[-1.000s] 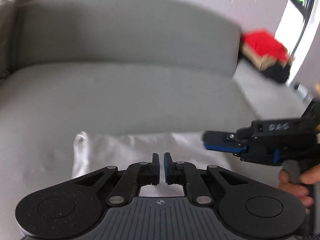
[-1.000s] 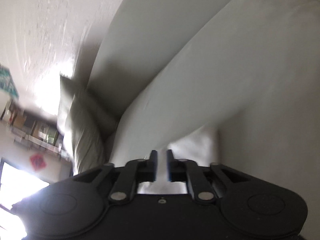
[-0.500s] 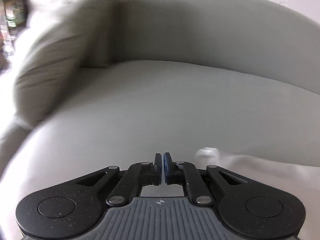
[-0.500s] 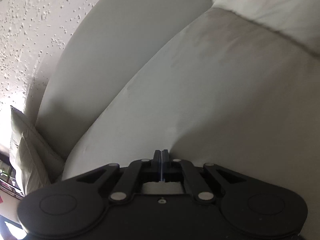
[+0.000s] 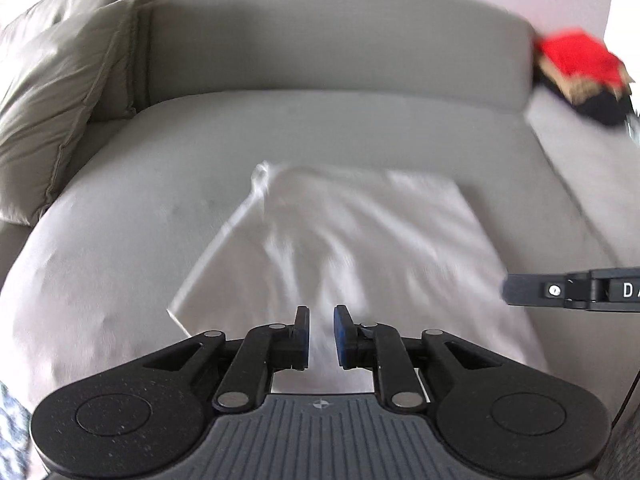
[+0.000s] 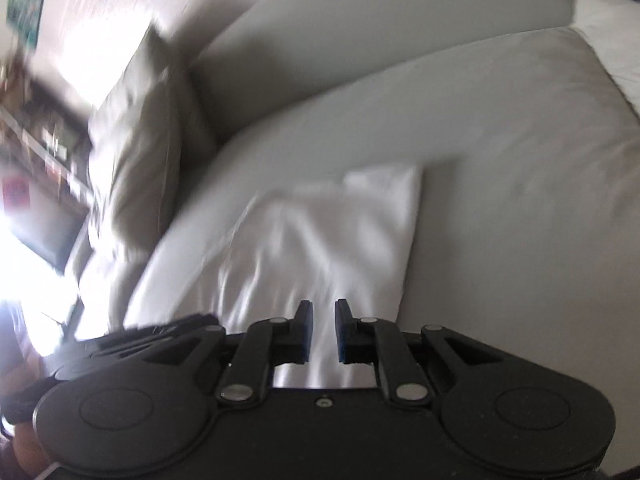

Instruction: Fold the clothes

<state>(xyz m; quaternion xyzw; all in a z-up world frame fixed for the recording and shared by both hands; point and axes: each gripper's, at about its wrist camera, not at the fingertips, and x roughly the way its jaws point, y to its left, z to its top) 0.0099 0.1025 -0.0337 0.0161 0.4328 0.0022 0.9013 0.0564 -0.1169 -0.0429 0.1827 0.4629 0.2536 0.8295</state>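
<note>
Fold laid down, both grippers letting go!

Your left gripper (image 5: 321,332) and right gripper (image 6: 323,330) are both opening, nothing pinched, hovering over the near edge of the white garment (image 5: 360,240) on the grey sofa seat (image 5: 120,220). Looks like a fold's finished; next, pick fresh corners for another fold.

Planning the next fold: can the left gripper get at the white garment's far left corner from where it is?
Probably yes: the left gripper hovers over the white garment, fingers opening and empty, and only flat cloth and bare sofa lie before that corner.
</note>
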